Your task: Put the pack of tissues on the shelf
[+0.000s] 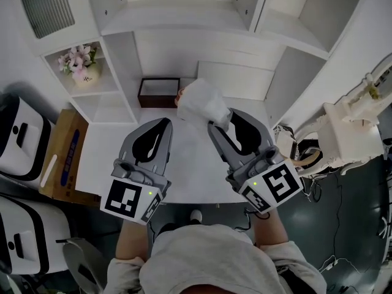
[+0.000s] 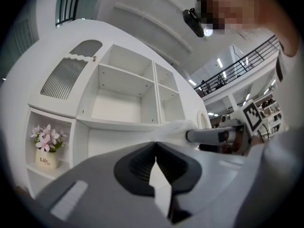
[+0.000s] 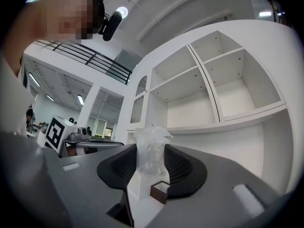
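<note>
The pack of tissues [image 1: 203,105], in crinkly white wrap, is held up over the white table [image 1: 110,152] in front of the white shelf unit [image 1: 177,18]. My right gripper [image 1: 222,125] is shut on it. In the right gripper view the pack [image 3: 151,147] stands upright between the dark pads, with the empty shelf compartments [image 3: 228,94] behind it. My left gripper [image 1: 162,125] hangs beside it to the left, shut with nothing in it. In the left gripper view its tips [image 2: 155,145] meet, and the pack [image 2: 175,128] shows just beyond, to the right.
A small brown open box [image 1: 158,92] sits on the table by the shelf base. A vase of pink flowers [image 1: 81,66] fills a low left cubby. A cardboard box [image 1: 64,155] and white machines [image 1: 21,139] stand at the left. White equipment with cables [image 1: 346,127] is at the right.
</note>
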The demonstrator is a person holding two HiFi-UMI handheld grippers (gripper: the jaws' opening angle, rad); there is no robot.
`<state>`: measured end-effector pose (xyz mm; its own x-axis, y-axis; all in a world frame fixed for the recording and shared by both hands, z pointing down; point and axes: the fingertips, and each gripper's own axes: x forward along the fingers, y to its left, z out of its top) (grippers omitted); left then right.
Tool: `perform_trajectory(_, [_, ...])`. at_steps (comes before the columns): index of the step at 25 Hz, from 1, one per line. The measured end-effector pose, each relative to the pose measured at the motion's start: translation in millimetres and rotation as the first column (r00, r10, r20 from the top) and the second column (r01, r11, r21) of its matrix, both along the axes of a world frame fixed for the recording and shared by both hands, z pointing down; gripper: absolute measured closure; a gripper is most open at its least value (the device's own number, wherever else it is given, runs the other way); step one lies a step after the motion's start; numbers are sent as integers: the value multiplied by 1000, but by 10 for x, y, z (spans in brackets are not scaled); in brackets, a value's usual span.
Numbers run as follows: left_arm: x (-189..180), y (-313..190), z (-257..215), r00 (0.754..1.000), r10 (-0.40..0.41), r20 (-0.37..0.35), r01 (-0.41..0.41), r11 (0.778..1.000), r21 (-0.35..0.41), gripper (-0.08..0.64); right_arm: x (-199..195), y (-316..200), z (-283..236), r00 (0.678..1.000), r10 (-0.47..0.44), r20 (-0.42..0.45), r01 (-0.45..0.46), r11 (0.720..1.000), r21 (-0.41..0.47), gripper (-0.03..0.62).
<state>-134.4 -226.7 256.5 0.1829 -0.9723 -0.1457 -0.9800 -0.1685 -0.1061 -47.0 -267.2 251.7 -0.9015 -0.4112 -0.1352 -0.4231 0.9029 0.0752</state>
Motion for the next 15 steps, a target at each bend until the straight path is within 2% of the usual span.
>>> perform_trajectory(9, [63, -126, 2, 1000, 3, 2, -3, 1000, 3, 560, 32, -158, -132, 1000, 2, 10, -2, 1000, 25, 425])
perform_trajectory(15, [-49, -204, -9, 1000, 31, -1, -31, 1000, 0, 560, -79, -251, -297, 1000, 21, 22, -22, 999, 42, 425])
